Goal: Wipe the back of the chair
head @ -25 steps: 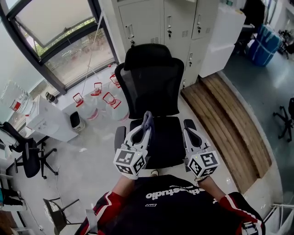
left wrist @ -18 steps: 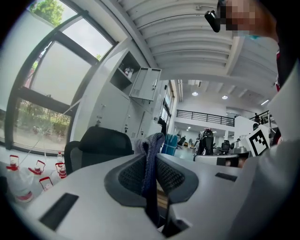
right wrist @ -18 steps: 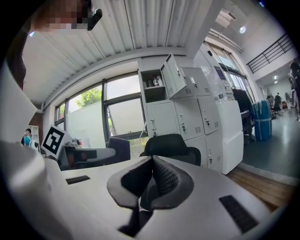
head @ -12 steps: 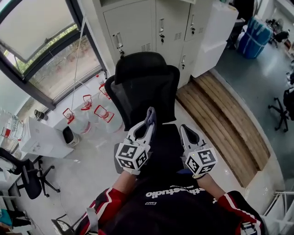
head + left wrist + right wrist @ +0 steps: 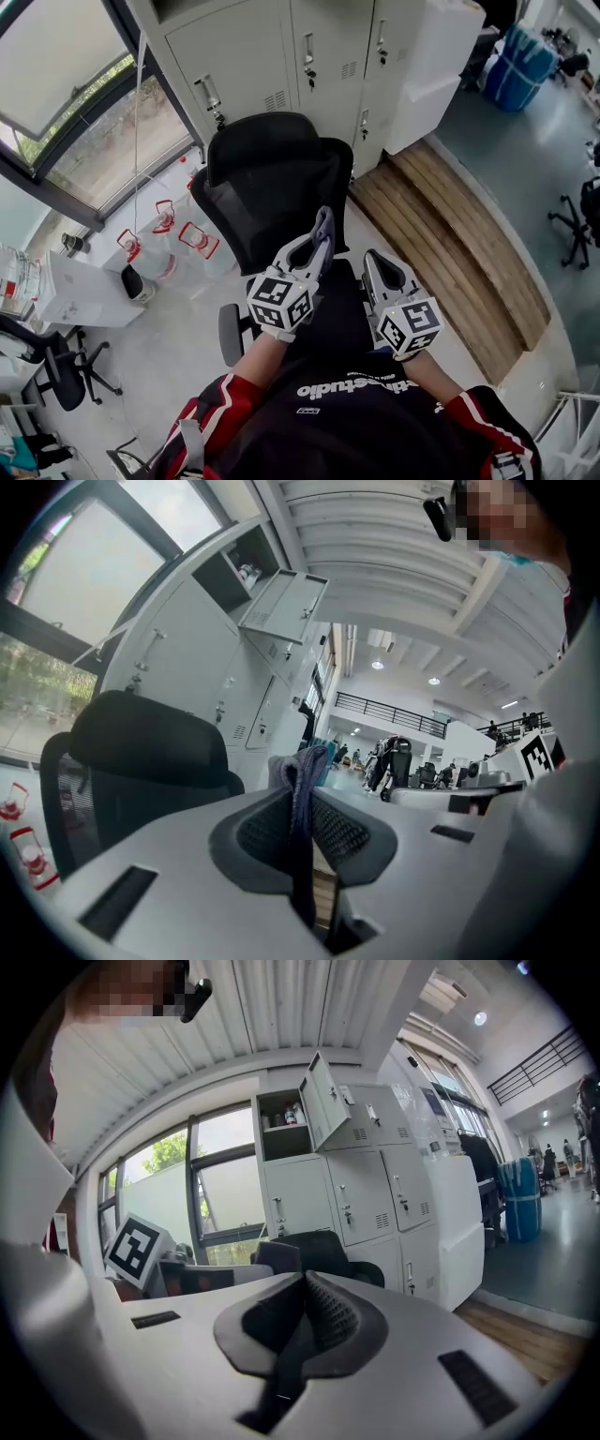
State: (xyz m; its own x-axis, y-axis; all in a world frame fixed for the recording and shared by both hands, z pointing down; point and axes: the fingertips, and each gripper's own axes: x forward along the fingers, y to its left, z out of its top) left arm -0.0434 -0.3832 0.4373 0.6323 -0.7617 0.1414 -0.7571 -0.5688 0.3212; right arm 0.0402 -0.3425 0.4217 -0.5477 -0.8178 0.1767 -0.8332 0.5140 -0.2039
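Observation:
A black mesh office chair (image 5: 272,197) with a padded headrest (image 5: 267,141) stands in front of me, its front facing me. My left gripper (image 5: 323,228) is shut on a grey-purple cloth (image 5: 324,225) and held in front of the backrest, near its right lower part. In the left gripper view the cloth (image 5: 302,799) hangs pinched between the jaws, with the chair's headrest (image 5: 145,742) to the left. My right gripper (image 5: 373,261) is shut with nothing in it, low over the seat to the right. The chair (image 5: 323,1251) shows beyond its jaws.
Grey lockers (image 5: 281,56) stand behind the chair, one door open high up (image 5: 323,1096). Water jugs with red handles (image 5: 164,234) sit on the floor at the left by the window. A wooden step (image 5: 450,244) runs along the right. Other chairs (image 5: 52,366) stand at the left.
My view has closed in on the chair. The left gripper with the cloth has risen towards the backrest. The right gripper has stayed low beside it.

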